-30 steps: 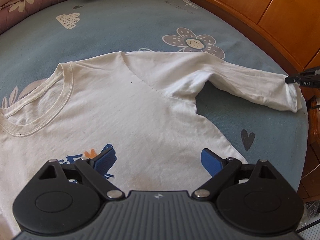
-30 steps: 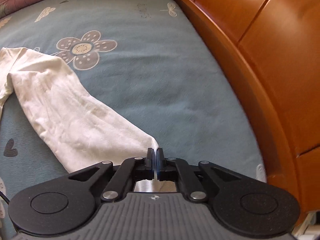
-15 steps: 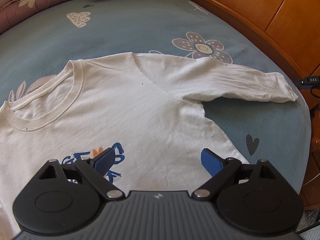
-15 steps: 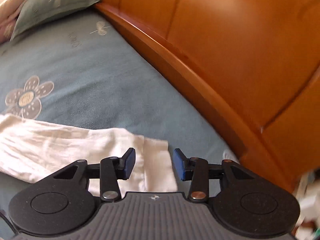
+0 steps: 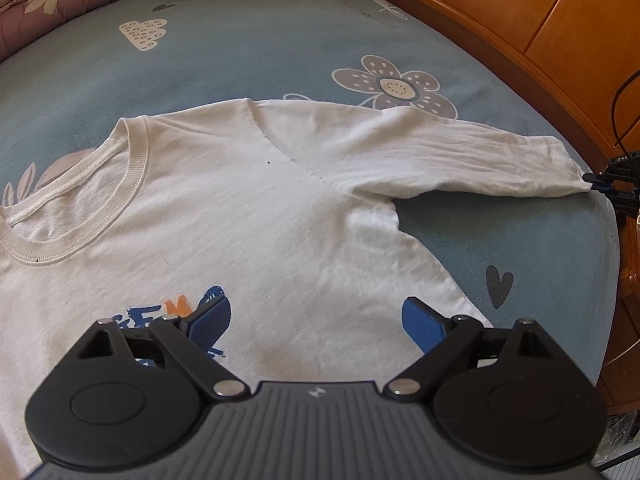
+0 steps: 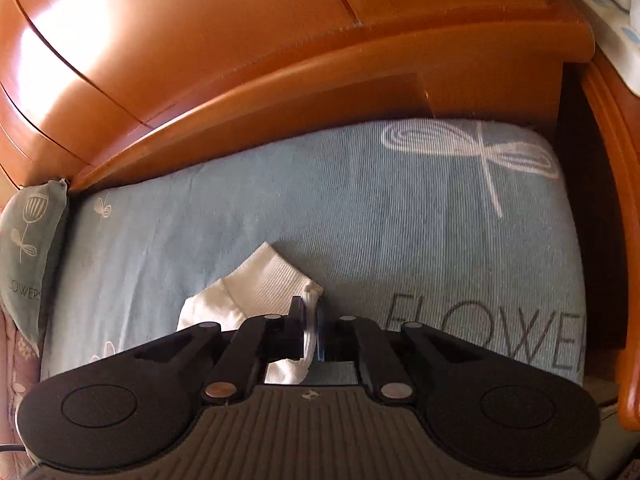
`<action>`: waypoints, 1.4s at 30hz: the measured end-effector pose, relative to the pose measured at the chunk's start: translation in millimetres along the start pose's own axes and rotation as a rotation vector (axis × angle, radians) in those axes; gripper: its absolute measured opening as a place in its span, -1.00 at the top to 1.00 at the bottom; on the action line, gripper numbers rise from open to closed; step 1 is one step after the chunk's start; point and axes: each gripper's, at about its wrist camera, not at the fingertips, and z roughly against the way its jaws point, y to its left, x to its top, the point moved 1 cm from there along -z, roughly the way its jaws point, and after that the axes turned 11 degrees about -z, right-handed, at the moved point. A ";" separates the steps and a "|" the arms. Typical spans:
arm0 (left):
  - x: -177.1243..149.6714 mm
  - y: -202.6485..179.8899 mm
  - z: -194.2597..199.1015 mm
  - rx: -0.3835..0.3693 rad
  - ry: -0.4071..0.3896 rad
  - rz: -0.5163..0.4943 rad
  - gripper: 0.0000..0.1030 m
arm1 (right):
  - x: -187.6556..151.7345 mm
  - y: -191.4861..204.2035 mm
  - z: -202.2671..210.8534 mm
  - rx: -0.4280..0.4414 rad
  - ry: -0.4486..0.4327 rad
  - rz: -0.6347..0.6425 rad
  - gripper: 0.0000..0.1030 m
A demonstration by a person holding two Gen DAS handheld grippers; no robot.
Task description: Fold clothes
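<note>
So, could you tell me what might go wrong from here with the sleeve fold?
The right hand-held gripper pinches only the cuff's corner edge, so the fabric may slip out mid-fold. The left hand-held gripper hovers open over the shirt, pinning nothing, so the body could drag along. The sleeve is already wrinkled and may fold creased.

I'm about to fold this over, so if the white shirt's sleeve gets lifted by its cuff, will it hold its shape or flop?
The sleeve will probably flop: it is thin, wrinkled knit lying limp on the bedsheet. The right gripper is shut on the cuff, which already bunches there. It looks light, so the shirt body may drag along.
</note>
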 end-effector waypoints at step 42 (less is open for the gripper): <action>-68.4 63.9 24.7 0.120 0.056 0.125 -0.80 | -291.5 176.9 5.9 0.219 0.273 1.252 -0.17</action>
